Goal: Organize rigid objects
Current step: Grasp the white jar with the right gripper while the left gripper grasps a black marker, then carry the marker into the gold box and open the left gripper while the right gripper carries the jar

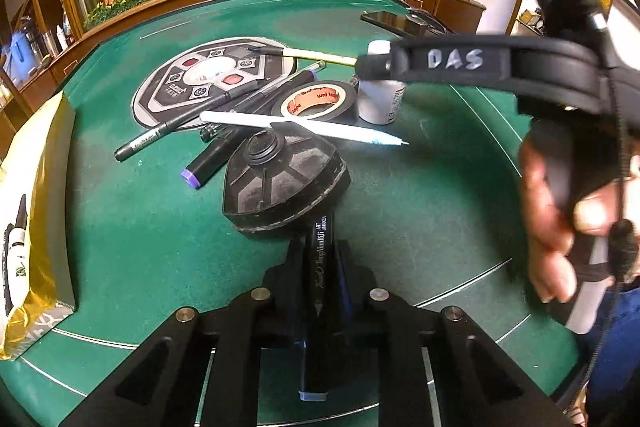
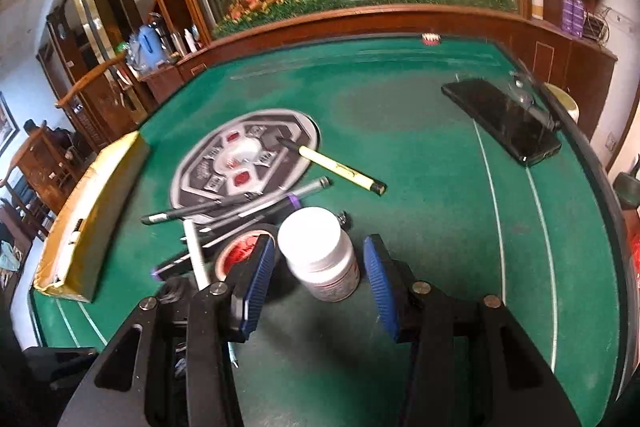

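Observation:
My left gripper (image 1: 319,247) is shut on a black art marker (image 1: 320,267), held just above the green table (image 1: 420,195) in front of a black dome-shaped lid (image 1: 280,183). My right gripper (image 2: 318,267) is open, its blue pads on either side of a white bottle (image 2: 320,255) without touching it; the same gripper (image 1: 364,65) and bottle (image 1: 378,103) show in the left wrist view. A tape roll (image 1: 316,101) (image 2: 240,251), a white pen (image 1: 300,127), a purple-capped marker (image 1: 212,163) and several black pens (image 1: 180,123) lie in a pile.
A yellow-cream pen (image 2: 340,167) lies beside a round grey control panel (image 2: 244,159). A yellow box (image 2: 92,211) stands at the left edge. A black phone (image 2: 504,119) lies at the right. A wooden rim (image 2: 360,19) bounds the far side.

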### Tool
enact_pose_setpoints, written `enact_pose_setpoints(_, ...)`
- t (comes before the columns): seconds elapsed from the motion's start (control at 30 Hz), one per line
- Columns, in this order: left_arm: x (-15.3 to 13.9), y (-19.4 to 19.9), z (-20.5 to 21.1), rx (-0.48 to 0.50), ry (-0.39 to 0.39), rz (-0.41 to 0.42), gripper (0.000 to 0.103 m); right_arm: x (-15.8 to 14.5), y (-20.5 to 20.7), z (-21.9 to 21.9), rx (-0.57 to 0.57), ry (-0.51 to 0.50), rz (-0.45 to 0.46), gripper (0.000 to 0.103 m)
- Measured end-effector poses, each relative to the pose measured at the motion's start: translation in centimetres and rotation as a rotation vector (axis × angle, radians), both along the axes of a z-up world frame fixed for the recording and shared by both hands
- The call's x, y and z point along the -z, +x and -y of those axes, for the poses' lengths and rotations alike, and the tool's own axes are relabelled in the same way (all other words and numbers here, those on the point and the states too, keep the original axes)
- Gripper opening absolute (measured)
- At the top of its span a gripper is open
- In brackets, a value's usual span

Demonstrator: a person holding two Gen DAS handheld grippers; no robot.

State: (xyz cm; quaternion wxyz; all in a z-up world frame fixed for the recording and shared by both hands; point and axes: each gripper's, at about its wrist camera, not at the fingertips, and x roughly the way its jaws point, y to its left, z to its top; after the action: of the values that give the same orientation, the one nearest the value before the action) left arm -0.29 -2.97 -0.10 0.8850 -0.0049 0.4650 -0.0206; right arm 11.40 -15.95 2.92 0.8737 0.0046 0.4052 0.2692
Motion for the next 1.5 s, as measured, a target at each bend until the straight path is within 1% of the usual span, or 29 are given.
enact_pose_setpoints(0.03, 0.0, 0.0, 0.0, 0.000, -0.003, 0.001, 0.015, 0.2, 0.2, 0.1, -0.001, 0.002, -0.007, 0.036)
enact_pose_setpoints(0.1, -0.1, -0.1, -0.3, -0.003, -0.021, 0.004, 0.014, 0.5, 0.1, 0.3, -0.001, 0.010, -0.011, 0.036)
enact_pose_setpoints(0.17, -0.2, -0.2, -0.9, -0.012, -0.053, 0.013, 0.014, 0.5, -0.1, 0.8, 0.011, 0.042, -0.022, 0.036)
enact_pose_setpoints(0.23, -0.7, -0.6, -1.3, -0.028, -0.074, 0.047, 0.014, 0.0, -0.2, 1.5, 0.023, 0.073, -0.013, 0.036)
enact_pose_setpoints(0.33, -1.4, -1.4, -1.2, -0.031, -0.063, 0.104, 0.014, -0.8, -0.4, 2.5, 0.046, 0.118, 0.005, 0.036)
enact_pose_setpoints(0.53, -2.4, -2.5, -1.5, -0.047, -0.060, 0.172, 0.014, -2.2, -1.2, 3.0, 0.040, 0.176, 0.035, 0.036)
enact_pose_setpoints(0.57, -2.4, -2.7, -1.5, -0.045, -0.064, 0.171, 0.014, -2.4, -1.3, 3.0, 0.035, 0.181, 0.039, 0.036)
enact_pose_setpoints(0.63, -2.2, -3.2, -1.5, -0.032, -0.083, 0.143, 0.014, -2.7, -1.5, 3.0, 0.027, 0.186, 0.043, 0.036)
enact_pose_setpoints(0.77, -1.2, -4.1, -1.5, -0.035, -0.066, 0.087, 0.014, -2.7, -1.5, 2.8, 0.011, 0.189, 0.029, 0.036)
enact_pose_setpoints(0.87, -0.5, -4.1, -1.8, -0.037, -0.063, 0.034, 0.014, -2.7, -1.5, 2.6, 0.002, 0.186, 0.028, 0.036)
enact_pose_setpoints(0.93, -0.2, -3.7, -1.7, -0.043, -0.047, 0.019, 0.015, -2.8, -1.5, 2.6, -0.001, 0.188, 0.024, 0.036)
enact_pose_setpoints(1.07, 0.1, -3.0, -0.7, -0.023, 0.025, 0.013, 0.015, -2.6, -1.5, 2.6, -0.004, 0.190, 0.012, 0.036)
enact_pose_setpoints(1.13, 0.1, -3.1, -0.7, -0.024, 0.033, 0.016, 0.015, -2.6, -1.5, 2.6, -0.004, 0.190, 0.013, 0.036)
enact_pose_setpoints(1.23, 0.0, -3.5, -1.1, -0.029, 0.007, 0.027, 0.014, -2.6, -1.4, 2.6, -0.005, 0.191, 0.016, 0.036)
enact_pose_setpoints(1.3, -0.4, -4.2, -1.4, -0.029, -0.026, 0.054, 0.014, -2.6, -1.5, 2.6, -0.009, 0.193, 0.017, 0.036)
enact_pose_setpoints(1.5, -2.9, -5.9, -2.1, -0.019, -0.114, 0.135, 0.014, -2.9, -1.7, 2.5, -0.020, 0.203, 0.021, 0.036)
